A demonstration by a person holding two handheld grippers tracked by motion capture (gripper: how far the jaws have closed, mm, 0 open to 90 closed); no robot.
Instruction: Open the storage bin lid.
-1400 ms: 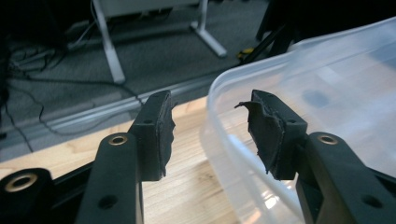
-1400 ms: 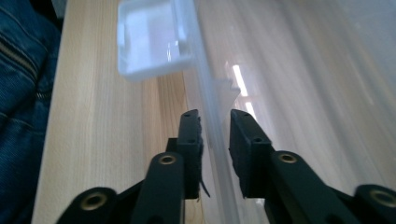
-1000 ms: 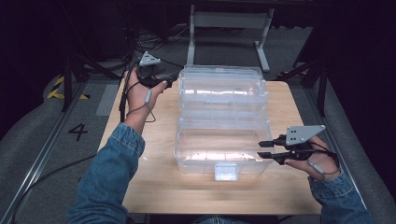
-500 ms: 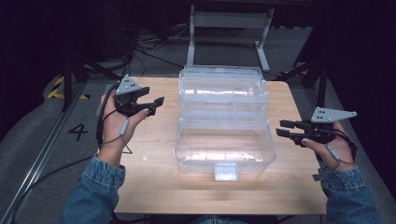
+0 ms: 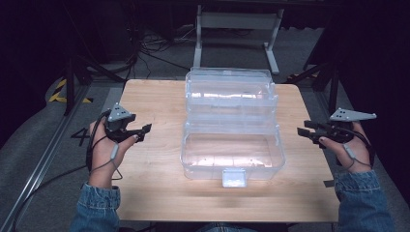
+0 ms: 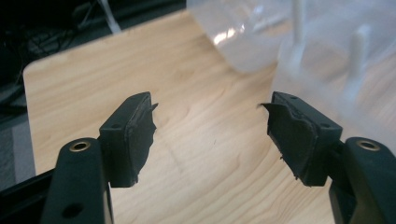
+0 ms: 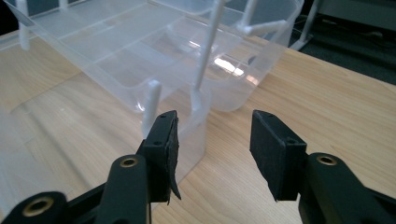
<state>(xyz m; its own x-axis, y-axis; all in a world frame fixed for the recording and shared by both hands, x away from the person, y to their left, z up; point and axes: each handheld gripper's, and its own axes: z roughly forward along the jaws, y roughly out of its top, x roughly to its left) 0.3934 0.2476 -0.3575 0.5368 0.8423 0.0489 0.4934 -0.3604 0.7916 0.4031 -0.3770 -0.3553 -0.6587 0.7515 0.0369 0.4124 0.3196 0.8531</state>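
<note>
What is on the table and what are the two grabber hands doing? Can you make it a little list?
thing: clear plastic box, opened out in stepped tiers, nothing seen inside
where: middle of the wooden table
left gripper: open, nothing between its jaws, left of the box, apart from it
right gripper: open, nothing between its jaws, right of the box, apart from it
</note>
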